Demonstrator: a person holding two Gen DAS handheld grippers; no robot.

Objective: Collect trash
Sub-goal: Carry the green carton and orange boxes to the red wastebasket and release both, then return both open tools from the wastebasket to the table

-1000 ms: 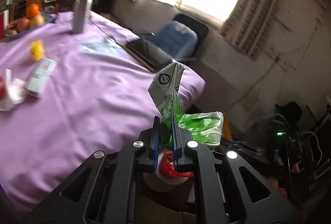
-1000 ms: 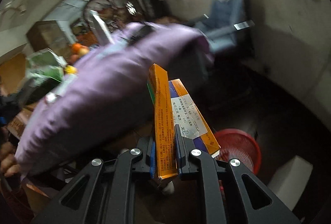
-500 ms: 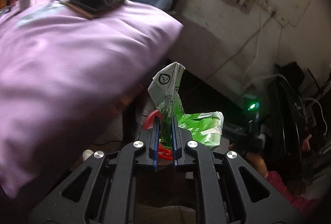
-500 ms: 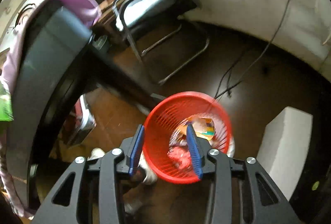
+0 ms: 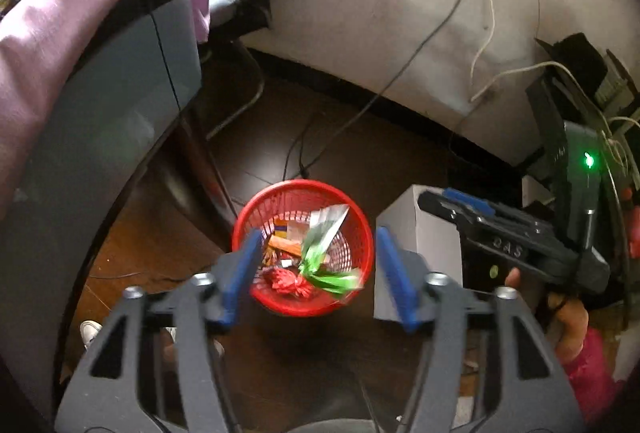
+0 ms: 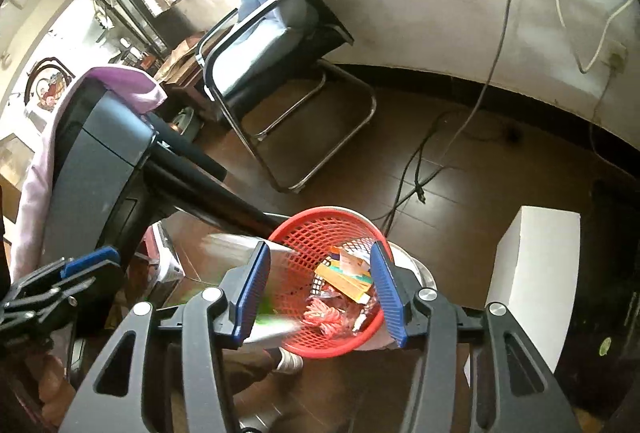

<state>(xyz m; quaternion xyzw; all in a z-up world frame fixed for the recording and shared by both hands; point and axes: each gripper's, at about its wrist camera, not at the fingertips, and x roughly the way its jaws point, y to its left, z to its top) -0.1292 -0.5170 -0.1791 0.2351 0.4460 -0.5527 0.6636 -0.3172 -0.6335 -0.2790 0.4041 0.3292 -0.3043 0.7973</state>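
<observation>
Dark brown floor tiles [image 5: 360, 161] ran up to a stained pale wall [image 5: 380, 1], with black and white cables trailing down the wall and across the floor. At the left stood a table draped in a purple cloth [image 5: 60, 17], its grey side panel facing the camera, and beyond its far corner a chair [image 6: 272, 33] with a blue cushion and chrome frame. A white box [image 5: 436, 229] stood on the floor just beside a red mesh basket [image 5: 256, 209].

Both grippers hung above the basket. The left gripper [image 5: 316, 273] had its blue-padded fingers spread wide with nothing between them; the right gripper [image 6: 320, 289] was likewise spread and empty.

A green and white wrapper [image 5: 324, 253] was blurred at the basket's mouth, over its near rim; whether it touched the contents could not be told. Inside lay an orange carton [image 6: 348, 281], a crumpled red wrapper [image 5: 288, 283] and other scraps.
</observation>
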